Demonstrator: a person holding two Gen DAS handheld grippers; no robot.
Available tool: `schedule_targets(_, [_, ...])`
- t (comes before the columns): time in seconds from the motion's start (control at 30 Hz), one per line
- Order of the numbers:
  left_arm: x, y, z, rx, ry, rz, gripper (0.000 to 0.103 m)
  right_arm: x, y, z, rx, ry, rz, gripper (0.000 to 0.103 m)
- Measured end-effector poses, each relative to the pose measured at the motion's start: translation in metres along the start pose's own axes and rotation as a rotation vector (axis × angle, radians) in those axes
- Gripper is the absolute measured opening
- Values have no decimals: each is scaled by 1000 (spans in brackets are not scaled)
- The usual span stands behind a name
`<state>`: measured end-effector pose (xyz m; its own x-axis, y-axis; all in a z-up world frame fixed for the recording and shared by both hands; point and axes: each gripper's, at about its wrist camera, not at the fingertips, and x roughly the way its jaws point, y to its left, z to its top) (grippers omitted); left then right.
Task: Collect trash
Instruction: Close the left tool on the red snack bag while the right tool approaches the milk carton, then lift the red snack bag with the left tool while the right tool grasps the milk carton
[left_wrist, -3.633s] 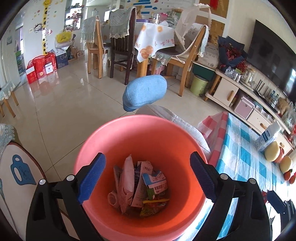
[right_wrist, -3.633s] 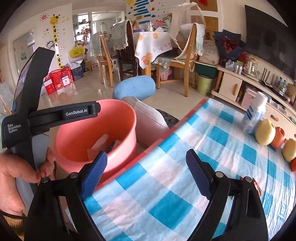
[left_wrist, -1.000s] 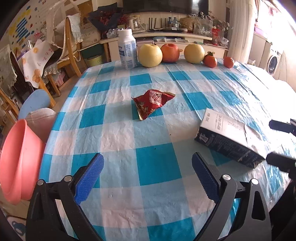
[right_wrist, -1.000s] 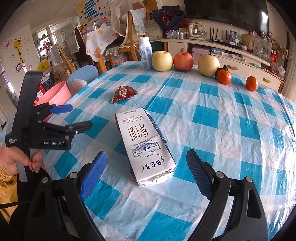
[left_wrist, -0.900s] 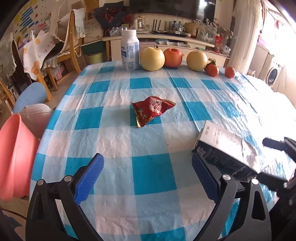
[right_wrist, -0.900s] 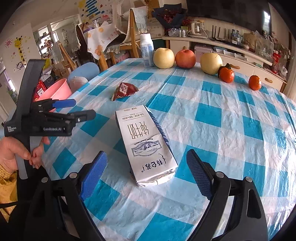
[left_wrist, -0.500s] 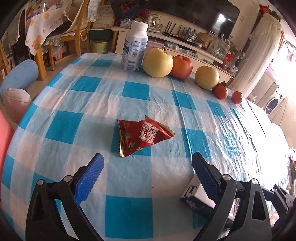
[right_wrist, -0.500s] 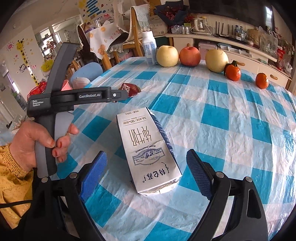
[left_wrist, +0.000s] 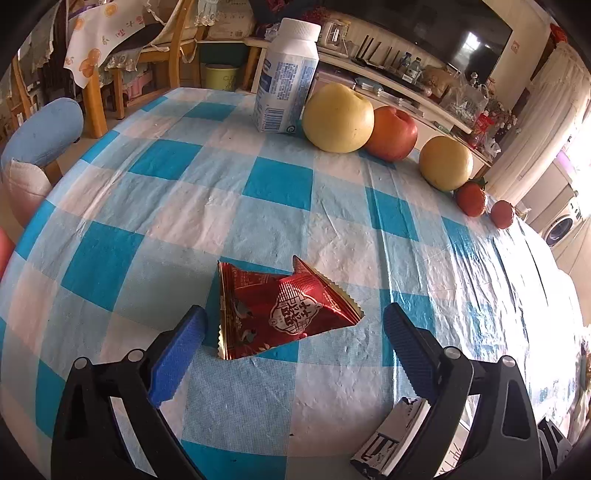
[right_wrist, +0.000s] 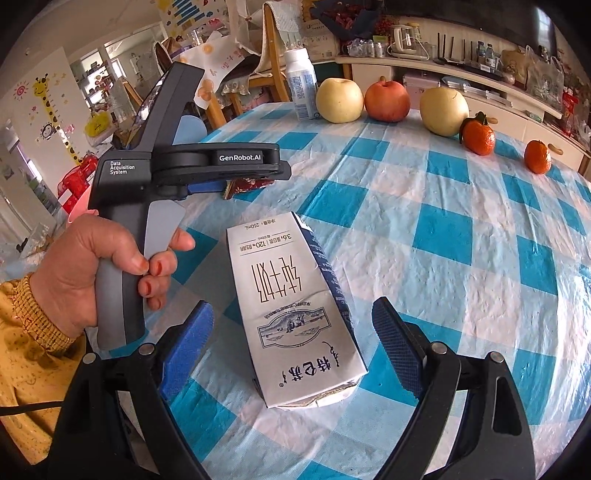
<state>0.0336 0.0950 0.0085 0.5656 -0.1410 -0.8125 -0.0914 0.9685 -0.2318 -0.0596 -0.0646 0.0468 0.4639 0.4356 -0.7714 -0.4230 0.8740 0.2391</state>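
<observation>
While we look along the left gripper (left_wrist: 291, 347), its blue-padded jaws stand wide apart and hold nothing. A crumpled red foil snack wrapper with a gold serrated edge (left_wrist: 280, 310) lies flat on the blue-and-white checked plastic tablecloth (left_wrist: 277, 184), just ahead of the fingertips and roughly centred between them. We judge it nearly weightless, soft and slick; it should crush rather than resist, so the puffed middle or the raised fold near its far corner looks a better hold than the thin flat edges. Further ahead stand a white plastic bottle (left_wrist: 288, 74) and a row of fruit, none of it trash.

From the right gripper (right_wrist: 291, 339), again spread wide and empty, we see a white-and-navy paper milk carton lying on its side (right_wrist: 291, 310) between the pads, its squashed end nearest us. We judge it light and probably empty, with stiff board walls that dent under pressure. Closing across its narrow width, at mid-body, should hold it best. To the left, a hand (right_wrist: 96, 266) holds the other tool over the wrapper.
</observation>
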Motion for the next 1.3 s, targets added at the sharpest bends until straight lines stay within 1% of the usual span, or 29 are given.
schedule_targets(0.13, [4,-4,1,24,0,19,94,1,2,0,-11,6,0,88])
schedule_targets(0.17, [4,-5,1,31,0,26,92,1,2,0,-12,7,0,88])
schedule_targets(0.2, [4,-6,1,38,-2,37,88,1,2,0,-12,8,-1,88])
schedule_targets(0.27, [3,-6,1,48,-4,53,82,1,1,0,-9,11,-3,88])
schedule_targets(0.33, [2,-5,1,49,-3,55,80,2,1,-1,-7,13,-3,88])
schedule_targets(0.37, [2,-4,1,52,-6,62,76,2,1,-1,-6,14,-3,88])
schedule_targets(0.43, [1,-4,0,59,-12,76,71,4,1,-1,-6,19,-6,88])
schedule_targets(0.6, [-1,-3,-3,71,-20,63,66,7,0,-2,-4,26,-11,88])
schedule_targets(0.7, [-3,-1,-4,73,-18,60,60,9,-2,-2,0,29,-14,88])
schedule_targets(1.0, [-11,6,-10,73,-19,38,54,18,-3,-3,-7,47,-33,88])
schedule_targets(1.2, [-24,12,-16,84,-31,29,52,20,-2,-3,-21,42,-37,88])
schedule_targets(1.27, [-28,15,-19,92,-34,30,52,20,-1,-3,-26,39,-41,87])
schedule_targets(1.3, [-30,16,-20,95,-36,31,52,20,-1,-4,-27,39,-42,84])
